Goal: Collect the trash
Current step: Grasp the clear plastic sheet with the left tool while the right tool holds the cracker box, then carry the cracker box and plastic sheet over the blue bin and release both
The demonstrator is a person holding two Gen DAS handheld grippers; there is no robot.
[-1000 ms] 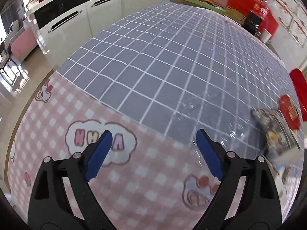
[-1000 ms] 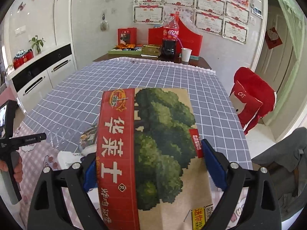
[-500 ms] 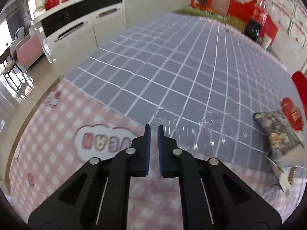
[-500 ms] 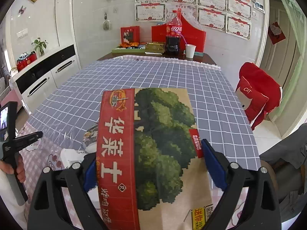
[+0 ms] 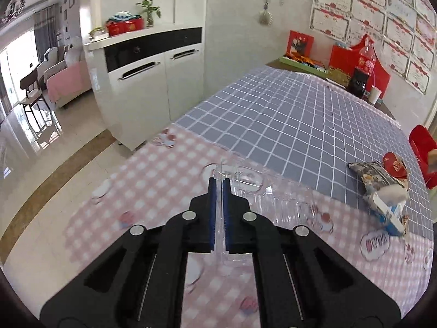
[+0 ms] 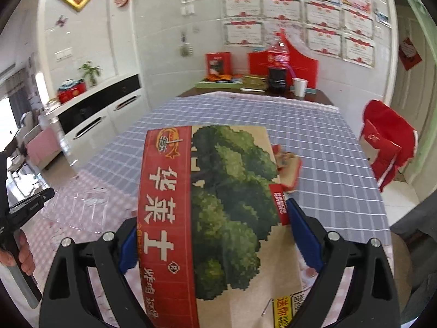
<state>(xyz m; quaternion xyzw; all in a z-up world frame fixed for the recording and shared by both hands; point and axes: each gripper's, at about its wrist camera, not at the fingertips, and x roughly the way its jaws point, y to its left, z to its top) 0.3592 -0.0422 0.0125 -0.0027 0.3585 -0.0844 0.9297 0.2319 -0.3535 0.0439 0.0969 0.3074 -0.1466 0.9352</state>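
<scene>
Fingers of the left gripper [image 5: 219, 191] are closed on the edge of a clear tray [image 5: 262, 188], which hangs over the pink part of the bench [image 5: 153, 180]. The right gripper [image 6: 213, 235] grips a box [image 6: 218, 218] by its sides. A wrapper pile [image 5: 382, 188] lies at the right.

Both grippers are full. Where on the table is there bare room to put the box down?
The grey checked cloth is bare from the box's far edge to the bottle and cup at the wall end. Crowded: the pink cloth near the left gripper, under the clear tray, and the wrappers at the right edge.
</scene>
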